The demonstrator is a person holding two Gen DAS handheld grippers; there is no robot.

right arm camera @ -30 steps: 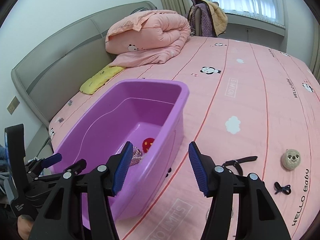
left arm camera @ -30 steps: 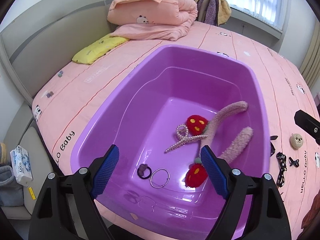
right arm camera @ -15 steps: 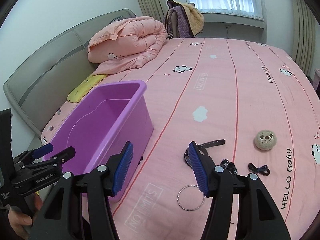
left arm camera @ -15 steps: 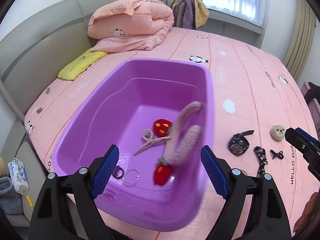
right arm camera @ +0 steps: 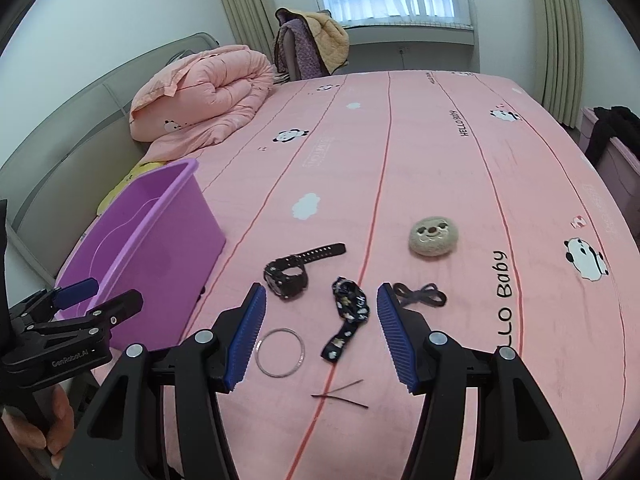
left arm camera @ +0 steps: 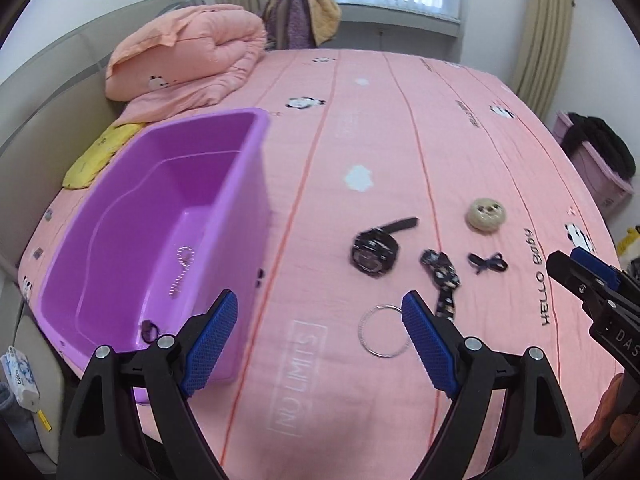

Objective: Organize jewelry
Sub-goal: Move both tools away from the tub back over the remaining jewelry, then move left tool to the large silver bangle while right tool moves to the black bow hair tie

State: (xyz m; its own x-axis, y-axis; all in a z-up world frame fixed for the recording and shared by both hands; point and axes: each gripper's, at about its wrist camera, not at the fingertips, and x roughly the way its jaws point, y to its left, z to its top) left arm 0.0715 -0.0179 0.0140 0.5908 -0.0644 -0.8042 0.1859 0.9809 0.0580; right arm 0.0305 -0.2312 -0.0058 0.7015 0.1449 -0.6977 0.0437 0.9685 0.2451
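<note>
Purple bin (left arm camera: pixel 168 216) holds a few pieces, while my wide-open, empty grippers (left arm camera: pixel 316 340) (right arm camera: pixel 320 332) face watch (right arm camera: pixel 286 274), ring (right arm camera: pixel 279 347), bow (right arm camera: pixel 420 295) unsorted.

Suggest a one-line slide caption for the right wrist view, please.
Open right gripper above a watch, ring and patterned band beside the purple tub.

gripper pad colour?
Blue, ribbed pads on both grippers; clearest in the right wrist view.
</note>
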